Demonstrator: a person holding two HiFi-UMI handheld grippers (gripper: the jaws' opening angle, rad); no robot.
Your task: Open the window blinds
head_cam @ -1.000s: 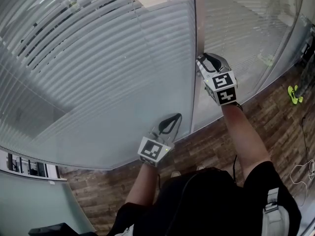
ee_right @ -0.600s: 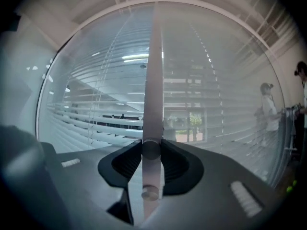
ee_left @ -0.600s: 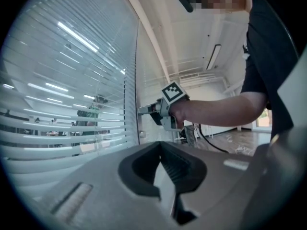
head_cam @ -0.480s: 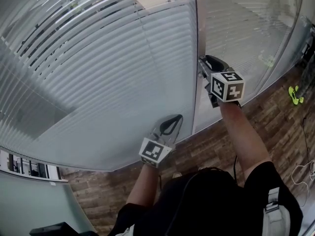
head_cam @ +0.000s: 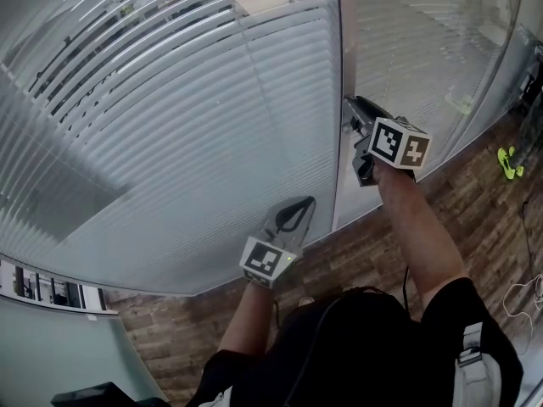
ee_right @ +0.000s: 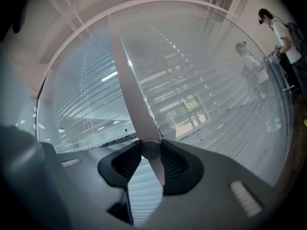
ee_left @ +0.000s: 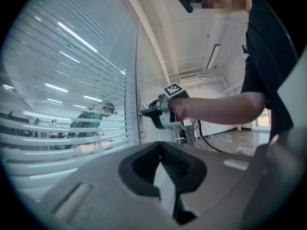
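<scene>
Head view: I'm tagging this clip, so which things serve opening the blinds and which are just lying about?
In use: blinds; knob on the frame; right gripper, clamped on the knob.
Lying about: yellow-green object; white cable; left gripper, shut and empty.

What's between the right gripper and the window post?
A small round knob on the post, pinched by the right gripper. It shows best in the right gripper view.

Grey left tool (head_cam: 295,214), grey right tool (head_cam: 351,112), black-and-white marker cubes (head_cam: 399,145), black short-sleeved shirt (head_cam: 373,350).
</scene>
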